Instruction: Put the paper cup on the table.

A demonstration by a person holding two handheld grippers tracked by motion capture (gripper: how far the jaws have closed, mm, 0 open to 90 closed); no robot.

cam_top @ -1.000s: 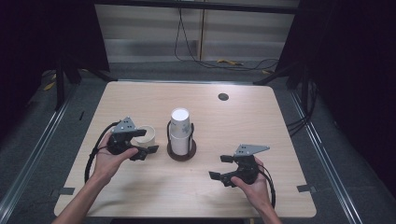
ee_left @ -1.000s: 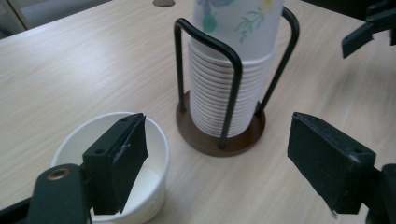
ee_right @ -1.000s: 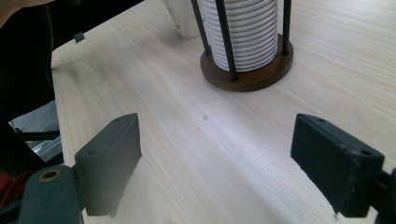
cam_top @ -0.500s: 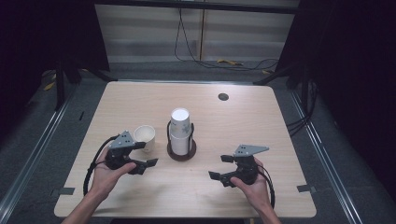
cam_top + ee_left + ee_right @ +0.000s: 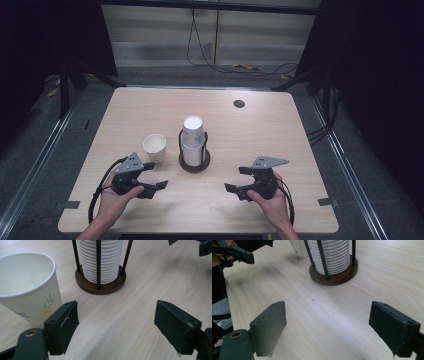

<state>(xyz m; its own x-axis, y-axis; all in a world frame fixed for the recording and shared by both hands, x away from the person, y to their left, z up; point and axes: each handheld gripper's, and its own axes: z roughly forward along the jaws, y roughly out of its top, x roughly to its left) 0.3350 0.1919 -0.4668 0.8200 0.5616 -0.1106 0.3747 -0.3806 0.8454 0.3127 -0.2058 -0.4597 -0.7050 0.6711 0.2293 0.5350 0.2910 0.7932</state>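
Note:
A single white paper cup point(image 5: 154, 146) with a leaf print stands upright on the table, left of a stack of white cups point(image 5: 194, 136) in a dark wire holder with a round brown base point(image 5: 194, 163). My left gripper point(image 5: 156, 175) is open just in front of the single cup and apart from it. In the left gripper view the cup point(image 5: 27, 287) sits beyond the left jaw, the stack point(image 5: 101, 260) ahead, and the gripper point(image 5: 115, 322) holds nothing. My right gripper point(image 5: 234, 179) is open at the front right. Its jaws have just been opening, with nothing between them point(image 5: 327, 327).
The wooden table point(image 5: 280, 135) has a small dark round grommet point(image 5: 239, 103) at the back right. In the right gripper view the holder base point(image 5: 334, 275) lies ahead and the left gripper point(image 5: 234, 252) shows at top left. Dark floor and cables surround the table.
My left gripper has drawn back from the single cup toward the table's near edge and sunk lower. The cup stays standing by itself. The right hand has kept still.

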